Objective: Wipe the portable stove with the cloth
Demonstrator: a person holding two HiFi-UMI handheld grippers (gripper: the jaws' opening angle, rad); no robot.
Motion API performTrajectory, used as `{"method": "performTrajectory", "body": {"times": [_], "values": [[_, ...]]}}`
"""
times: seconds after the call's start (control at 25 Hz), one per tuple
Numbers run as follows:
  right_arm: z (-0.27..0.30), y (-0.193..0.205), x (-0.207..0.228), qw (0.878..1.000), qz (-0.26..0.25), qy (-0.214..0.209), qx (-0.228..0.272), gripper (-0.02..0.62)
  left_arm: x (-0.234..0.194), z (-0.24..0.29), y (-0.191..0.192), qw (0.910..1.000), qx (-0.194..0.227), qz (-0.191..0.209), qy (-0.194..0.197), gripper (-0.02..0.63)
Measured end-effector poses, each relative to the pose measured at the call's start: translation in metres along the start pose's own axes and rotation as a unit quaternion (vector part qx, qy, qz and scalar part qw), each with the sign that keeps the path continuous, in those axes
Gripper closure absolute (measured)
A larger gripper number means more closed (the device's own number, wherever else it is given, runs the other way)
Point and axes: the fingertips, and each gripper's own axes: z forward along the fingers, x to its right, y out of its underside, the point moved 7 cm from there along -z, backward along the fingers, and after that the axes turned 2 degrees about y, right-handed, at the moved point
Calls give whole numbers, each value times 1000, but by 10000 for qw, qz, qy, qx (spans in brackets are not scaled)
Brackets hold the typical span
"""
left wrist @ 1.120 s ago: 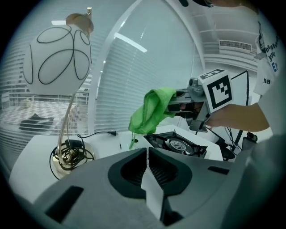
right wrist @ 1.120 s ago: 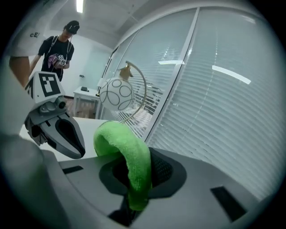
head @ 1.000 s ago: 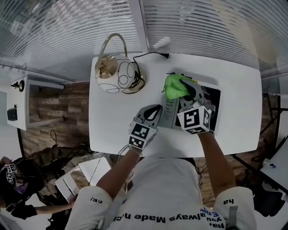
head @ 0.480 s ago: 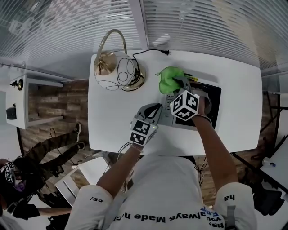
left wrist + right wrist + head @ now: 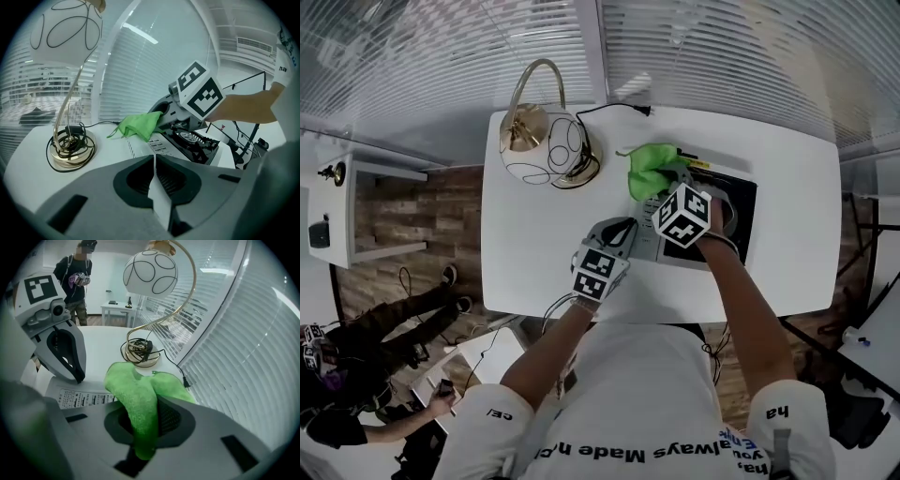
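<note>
Right claw [image 5: 664, 189] is pinching the green cloth [image 5: 649, 164] on the portable stove [image 5: 742, 212]; left claw [image 5: 625, 228], pressed together, is lying just beside it.

The crumpled green cloth [image 5: 649, 167] rests on the far-left corner of the flat, black-topped portable stove [image 5: 741, 208].

portable stove [image 5: 742, 216] half hidden under right gripper [image 5: 667, 180], cloth [image 5: 645, 165] end buried in jaws, label print [image 5: 82, 398] unreadable

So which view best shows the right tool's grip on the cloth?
Right gripper view: the cloth sits clamped between the jaws of the right tool. Left gripper view shows it draped on the stove; head view, a green bunch.
</note>
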Motion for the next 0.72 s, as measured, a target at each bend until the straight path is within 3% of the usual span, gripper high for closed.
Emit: {"method": "performTrajectory", "body": {"times": [0.72], "values": [[-13, -2, -33, 9993, -93, -342, -146, 554, 2, -6, 12, 10000, -76, -33, 5, 583]]}}
